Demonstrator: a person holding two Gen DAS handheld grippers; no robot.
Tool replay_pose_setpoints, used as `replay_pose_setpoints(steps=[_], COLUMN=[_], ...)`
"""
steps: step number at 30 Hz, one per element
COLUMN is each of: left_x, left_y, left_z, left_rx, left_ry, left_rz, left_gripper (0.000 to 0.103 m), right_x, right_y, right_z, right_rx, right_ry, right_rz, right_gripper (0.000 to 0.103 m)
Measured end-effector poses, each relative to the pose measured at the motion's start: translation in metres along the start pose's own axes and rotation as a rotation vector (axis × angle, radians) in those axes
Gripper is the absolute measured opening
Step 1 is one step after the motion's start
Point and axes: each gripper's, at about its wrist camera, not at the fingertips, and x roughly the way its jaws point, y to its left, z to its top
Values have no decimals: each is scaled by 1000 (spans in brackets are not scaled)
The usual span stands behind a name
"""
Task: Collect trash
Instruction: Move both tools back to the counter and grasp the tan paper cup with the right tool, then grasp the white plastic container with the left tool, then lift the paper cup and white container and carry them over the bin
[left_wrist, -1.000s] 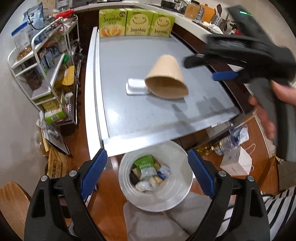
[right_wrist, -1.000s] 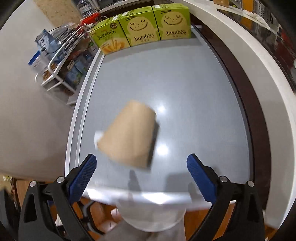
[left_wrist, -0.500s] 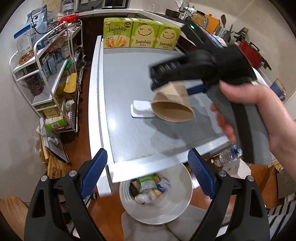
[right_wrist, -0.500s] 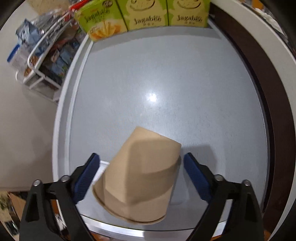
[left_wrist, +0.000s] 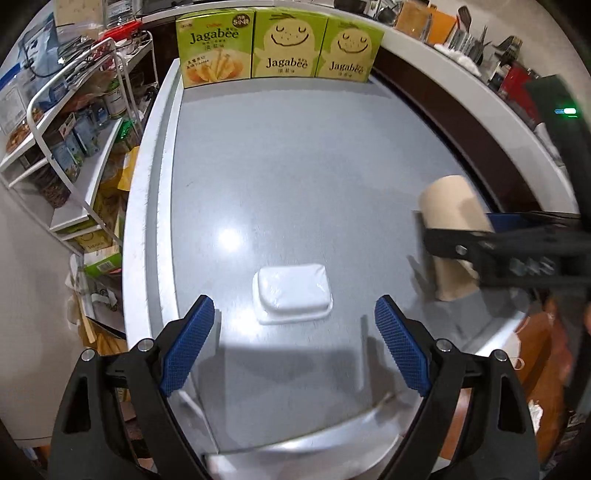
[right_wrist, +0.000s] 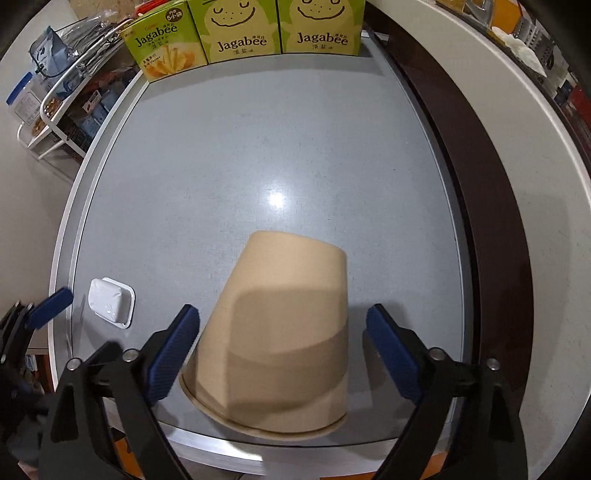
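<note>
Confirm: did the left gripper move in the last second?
Yes. The left gripper went forward past the table's near edge: it framed the floor bin before, now the white tray, with the Jagabee boxes nearer.

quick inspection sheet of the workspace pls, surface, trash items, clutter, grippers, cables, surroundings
surface: grey table with a white rim, glare spots.
job's things: brown paper cup lying on its side near the front edge; white plastic tub upside down to its left.
clutter: three Jagabee boxes along the far edge.
grippers: left gripper open over the tub; right gripper straddles the cup, jaws just opening, pads not pressing.
cables: nothing seen.
surroundings: wire rack of packaged food at left; white counter at right.
</note>
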Motion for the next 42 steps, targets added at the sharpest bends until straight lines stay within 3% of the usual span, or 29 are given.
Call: replay_pose_setpoints(steps=[7, 9, 12, 14, 25, 42], left_x=[7, 11, 10, 11, 2, -43], left_y=[2, 1, -2, -3, -1, -4], left_z=[3, 4, 5, 5, 4, 5], left_rx=[-33, -28, -12, -11, -27, -5], left_ry=[-13, 6, 0, 0, -17, -101], left_rz=[31, 32, 38, 36, 23, 6], left_gripper=[87, 63, 53, 48, 47, 47], right_x=[0, 2, 2, 2, -9, -64], right_y=[-9, -5, -3, -1, -7, -5], right_z=[-7, -5, -4, -2, 0, -6], right_rx=[29, 22, 3, -7, -2, -21], right_ry=[-9, -16, -17, -24, -59, -145], right_rz=[25, 26, 13, 11, 55, 168], right_gripper=[91, 88, 78, 77, 74, 74])
